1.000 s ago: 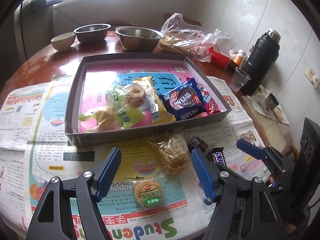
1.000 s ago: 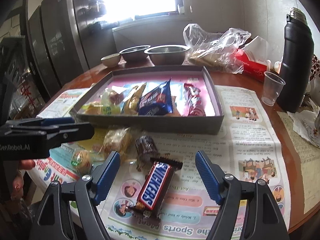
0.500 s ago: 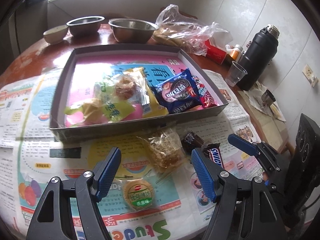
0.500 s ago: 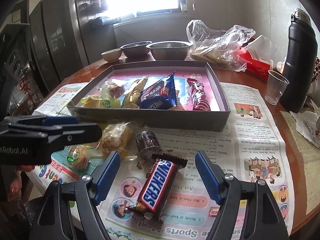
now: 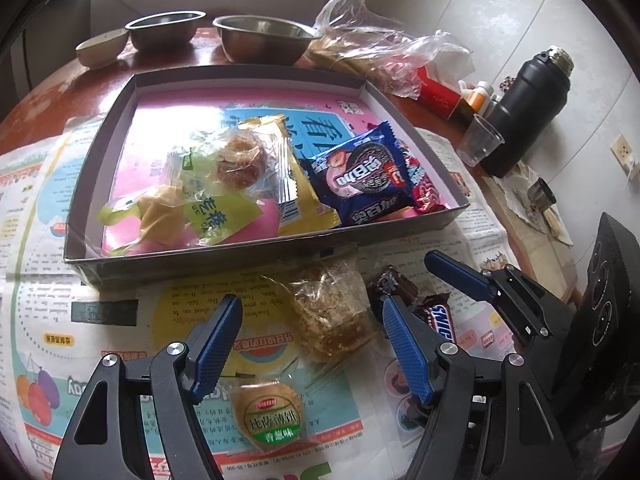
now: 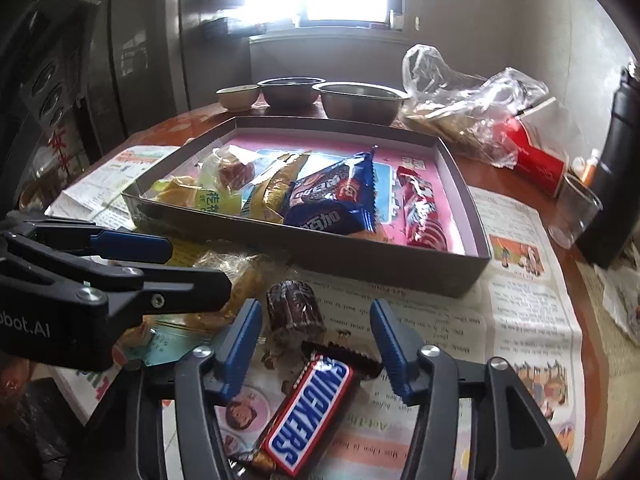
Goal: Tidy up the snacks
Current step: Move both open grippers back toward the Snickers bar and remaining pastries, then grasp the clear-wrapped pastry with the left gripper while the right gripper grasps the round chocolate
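A grey cardboard tray [image 5: 208, 264] [image 6: 360, 256] holds several wrapped snacks, among them a blue cookie pack [image 5: 366, 176] [image 6: 332, 204]. On the newspaper in front of it lie a clear-wrapped crispy cake [image 5: 332, 312], a round green-label biscuit [image 5: 270, 412], a dark brown chocolate [image 6: 294, 306] and a Snickers bar [image 6: 308, 408]. My left gripper [image 5: 310, 344] is open, its fingers either side of the crispy cake and above the biscuit. My right gripper [image 6: 316, 344] is open over the Snickers bar, and it also shows in the left wrist view [image 5: 472, 280].
Beyond the tray stand two steel bowls [image 5: 260, 40] and a small ceramic bowl [image 5: 102, 46]. A plastic bag [image 5: 380, 56], a red box [image 5: 436, 94], a clear cup [image 5: 478, 140] and a black flask [image 5: 528, 104] stand at the right. Newspaper [image 5: 60, 320] covers the table.
Both grippers have moved forward and lower toward the loose snacks. The right gripper's fingers have narrowed around the Snickers bar. The left gripper stays open.
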Demonstrator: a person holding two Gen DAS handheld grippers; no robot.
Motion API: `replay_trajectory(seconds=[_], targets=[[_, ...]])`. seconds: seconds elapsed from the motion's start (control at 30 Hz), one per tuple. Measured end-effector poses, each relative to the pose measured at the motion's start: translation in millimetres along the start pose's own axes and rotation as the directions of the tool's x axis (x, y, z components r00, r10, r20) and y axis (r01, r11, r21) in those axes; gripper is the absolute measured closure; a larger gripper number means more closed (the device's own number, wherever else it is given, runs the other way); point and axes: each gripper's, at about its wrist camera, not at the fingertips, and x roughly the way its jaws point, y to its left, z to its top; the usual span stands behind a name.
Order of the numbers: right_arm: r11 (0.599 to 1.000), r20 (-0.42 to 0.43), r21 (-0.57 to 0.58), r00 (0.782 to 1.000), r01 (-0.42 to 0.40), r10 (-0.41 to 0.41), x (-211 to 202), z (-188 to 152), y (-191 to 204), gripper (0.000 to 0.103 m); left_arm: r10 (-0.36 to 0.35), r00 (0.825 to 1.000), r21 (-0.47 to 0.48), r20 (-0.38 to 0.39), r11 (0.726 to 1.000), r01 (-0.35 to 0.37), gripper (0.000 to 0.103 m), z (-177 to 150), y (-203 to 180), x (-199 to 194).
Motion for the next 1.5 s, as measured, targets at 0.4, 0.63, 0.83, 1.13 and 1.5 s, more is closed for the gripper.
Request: replay_trajectory(seconds=[0.4,0.63,0.83,1.13,1.5], targets=[[1.0,-0.017,0.01,1.0,0.018,-0.018,16.2,2.1,-8.1,0.067,0.011,1.0,-0.011,-0.024,1.0,-0.011,0.029,3.3,1.5,14.4],[0.992,-0.006,0.128,1.0,0.014,-0.014,13.4,2.1,-34.4,0.073,0.043,0.999,0.032,-0.017,0.999,-0.043,0.031,3.3,-7.3,19.1],[0.989,-0.013,0.145,1.0,0.013,-0.011,13.8,1.2,-39.7,0.074,0.081,0.997,0.078,-0.005,0.994,-0.081,0.036,2.7,-16.7,23.0],[0.982,0.0,0.189,1.0,-0.007,0.008,12.4,0.4,-47.6,0.076,0.067,0.998,0.103,0.016,0.992,-0.069,0.049,2.0,-21.7,24.0],[0.974,0.027,0.226,0.999,-0.033,0.027,5.5,-1.2,-54.9,0.076,0.034,0.999,0.098,0.019,0.995,-0.036,0.053,0.5,-25.8,17.3]])
